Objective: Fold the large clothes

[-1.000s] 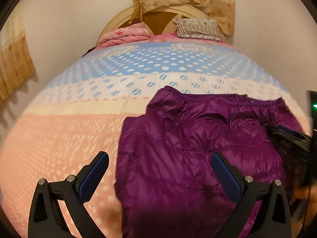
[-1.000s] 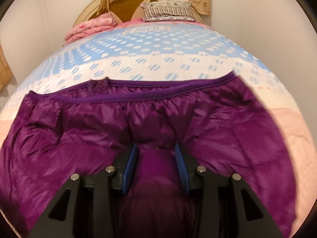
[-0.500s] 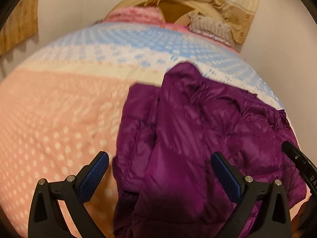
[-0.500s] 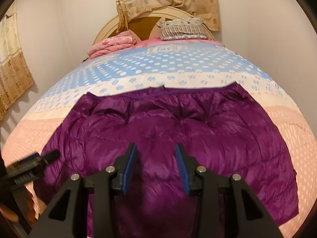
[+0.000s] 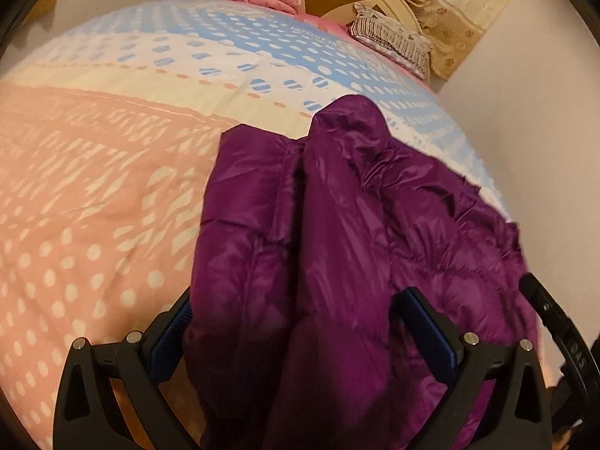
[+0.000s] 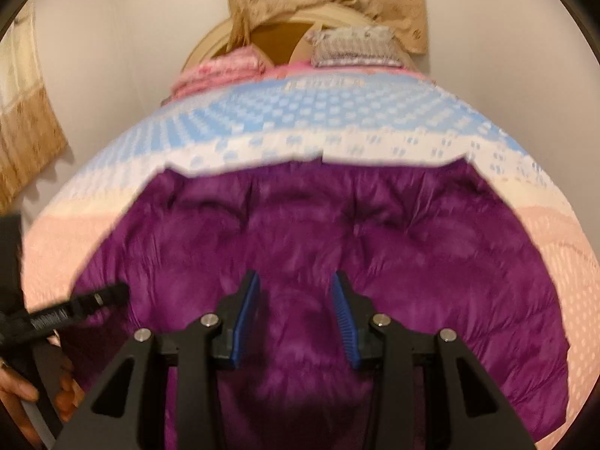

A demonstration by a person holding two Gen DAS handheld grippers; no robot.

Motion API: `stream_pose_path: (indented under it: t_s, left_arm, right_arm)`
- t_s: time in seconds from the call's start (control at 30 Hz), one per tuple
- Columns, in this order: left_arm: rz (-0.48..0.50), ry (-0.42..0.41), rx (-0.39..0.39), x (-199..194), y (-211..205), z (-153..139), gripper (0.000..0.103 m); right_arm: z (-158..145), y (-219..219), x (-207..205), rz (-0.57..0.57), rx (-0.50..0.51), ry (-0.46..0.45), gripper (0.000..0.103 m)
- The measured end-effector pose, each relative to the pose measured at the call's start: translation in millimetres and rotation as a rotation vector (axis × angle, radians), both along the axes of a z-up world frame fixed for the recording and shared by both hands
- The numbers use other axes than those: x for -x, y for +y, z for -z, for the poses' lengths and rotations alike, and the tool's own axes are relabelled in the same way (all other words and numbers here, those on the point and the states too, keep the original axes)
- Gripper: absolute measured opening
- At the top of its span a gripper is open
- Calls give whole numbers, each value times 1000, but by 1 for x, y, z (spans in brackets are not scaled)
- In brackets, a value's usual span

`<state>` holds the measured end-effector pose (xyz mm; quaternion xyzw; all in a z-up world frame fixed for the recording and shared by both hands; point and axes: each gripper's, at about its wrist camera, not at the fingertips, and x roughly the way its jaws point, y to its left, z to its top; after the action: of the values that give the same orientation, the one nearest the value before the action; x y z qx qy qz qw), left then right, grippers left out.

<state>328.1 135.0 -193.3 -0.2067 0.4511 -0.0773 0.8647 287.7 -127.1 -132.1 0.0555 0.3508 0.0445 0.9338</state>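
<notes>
Both jaws of each hand-held gripper (image 5: 300,330) (image 6: 296,317) stand apart (empty) over the purple jacket (image 6: 307,232).

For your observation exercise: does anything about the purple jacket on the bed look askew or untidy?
Yes. The jacket is bunched along its left edge: a sleeve or side panel lies doubled beside the body with a deep crease between them. Elsewhere it lies fairly flat on the bed.

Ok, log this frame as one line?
stage: mid-fold | purple jacket: flat on bed | left gripper: open, straddling jacket edge | right gripper: open, empty, over jacket
</notes>
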Motion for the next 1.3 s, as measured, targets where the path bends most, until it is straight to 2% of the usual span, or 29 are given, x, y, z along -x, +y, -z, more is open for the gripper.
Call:
stream_pose_path:
  t_s: [0.1,0.17,0.2,0.23,0.3,0.37,0.4,0.5,0.63,0.7,0.8,0.9,0.93,1.03,1.1,1.17,1.23,1.3]
  left_arm:
    - [-13,-17,37,0,2,4,102]
    - [-3,-44,19,3,-3,3,102]
    - [19,-60,19,5,-8,4,98]
    - [39,-72,17,7,-12,4,91]
    - [51,-92,42,7,-13,5,50]
    - [62,-99,214,4,-6,9,31]
    - [56,-104,247,4,-4,10,28]
    - [87,-150,258,8,-9,0,21]
    - [127,-216,337,15,-8,-22,19]
    - [147,-236,347,17,-9,-32,17]
    - [181,-285,393,27,-10,-51,17]
    - [221,-359,350,40,-11,-83,17]
    - [231,-385,331,44,-10,-94,17]
    - [255,-459,238,56,-5,-126,17]
    - [260,-486,171,63,-1,-138,17]
    - [259,-499,87,68,0,-146,17]
    - [269,-512,22,75,-2,-150,17]
    - [301,-526,2,80,-11,-151,17]
  right_arm:
    - [-2,2,-11,16,-13,-31,43]
    - [21,9,-25,14,4,13,43]
    - [34,10,-32,15,9,53,43]
    - [51,10,-38,22,17,76,43]
    - [56,8,-38,29,-1,56,43]
    - [57,5,-39,28,-23,61,43]
    - [57,4,-40,26,-29,64,43]
    - [57,5,-40,27,-23,70,43]
    - [56,11,-42,31,14,80,43]
    - [56,15,-42,36,26,90,43]
    - [56,14,-41,48,-33,116,46]
    - [56,12,-40,38,-227,184,47]
    - [56,15,-39,27,-259,200,47]
    - [55,42,-34,-40,-406,255,47]
    - [58,72,-30,-119,-579,302,47]
    - [61,98,-29,-197,-691,333,46]
    - [62,112,-30,-236,-732,346,45]
    - [57,113,-30,-249,-698,346,45]
